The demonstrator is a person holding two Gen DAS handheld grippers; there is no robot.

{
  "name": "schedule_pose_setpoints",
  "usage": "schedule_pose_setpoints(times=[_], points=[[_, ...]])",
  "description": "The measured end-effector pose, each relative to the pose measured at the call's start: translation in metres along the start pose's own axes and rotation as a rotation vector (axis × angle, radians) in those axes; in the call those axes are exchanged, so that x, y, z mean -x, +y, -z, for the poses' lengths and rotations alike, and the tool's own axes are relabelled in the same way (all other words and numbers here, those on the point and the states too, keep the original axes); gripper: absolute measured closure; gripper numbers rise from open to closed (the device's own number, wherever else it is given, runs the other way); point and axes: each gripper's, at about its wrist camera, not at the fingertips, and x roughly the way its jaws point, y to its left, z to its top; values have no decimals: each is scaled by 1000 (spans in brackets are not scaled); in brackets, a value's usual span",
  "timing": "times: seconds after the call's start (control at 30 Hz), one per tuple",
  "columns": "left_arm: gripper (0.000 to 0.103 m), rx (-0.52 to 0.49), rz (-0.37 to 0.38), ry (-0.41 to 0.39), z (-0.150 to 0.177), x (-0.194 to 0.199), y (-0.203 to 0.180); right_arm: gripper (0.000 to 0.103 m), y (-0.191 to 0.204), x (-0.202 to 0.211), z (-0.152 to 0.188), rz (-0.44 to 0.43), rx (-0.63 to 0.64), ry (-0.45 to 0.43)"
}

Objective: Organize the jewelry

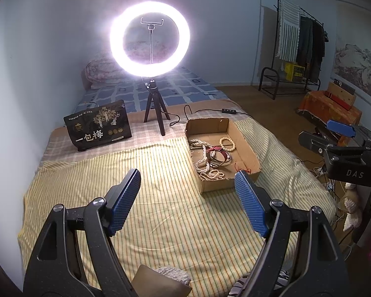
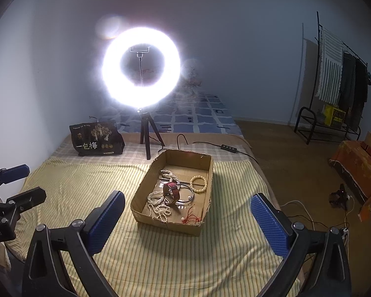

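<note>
Covering the near half of the bed, a yellow striped blanket (image 2: 160, 247) lies flat with shallow creases; beyond it a checked cloth (image 2: 66, 148), then a blue patterned sheet (image 1: 180, 91) at the far end.

Ring light (image 2: 141, 66) — lit, very bright — stands on a small dark tripod (image 2: 146, 133) on the checked cloth, far centre. Its cable (image 2: 210, 144) runs off to the right across the bed.

Clothes rack (image 1: 299, 39) against the far right wall, garments hanging.

Black snack bag (image 1: 99, 126) with printed characters, propped on the checked cloth, left of the tripod.

Cardboard box (image 2: 146, 193) — open-topped, shallow — sits on the striped blanket right of centre, just near of the tripod. All jewelry seen is inside it:
- white pearl strands (image 2: 158, 205), tangled, near-left part of the box
- watch with red strap (image 2: 172, 190), mid-box, lying partly over the pearls
- thin silver bangle (image 2: 189, 198), touching the watch on its right
- cream bead bracelet (image 2: 198, 184), far-right part, apart from the tangle
- red cord piece (image 2: 191, 214), near wall (details too small to make out)

Left gripper (image 1: 188, 183): jaws spread wide, nothing between them, hovering over the blanket near-left of the box. Right gripper (image 2: 188, 205): jaws likewise spread wide and empty, the box seen between its blue pads.
</note>
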Motion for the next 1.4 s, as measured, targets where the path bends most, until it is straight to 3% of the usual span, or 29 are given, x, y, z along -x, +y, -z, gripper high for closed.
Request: schedule_pose_setpoints(times=[1.4], points=[[22, -24, -39, -14, -4, 3, 2, 0, -3, -10, 7, 9, -9, 28]])
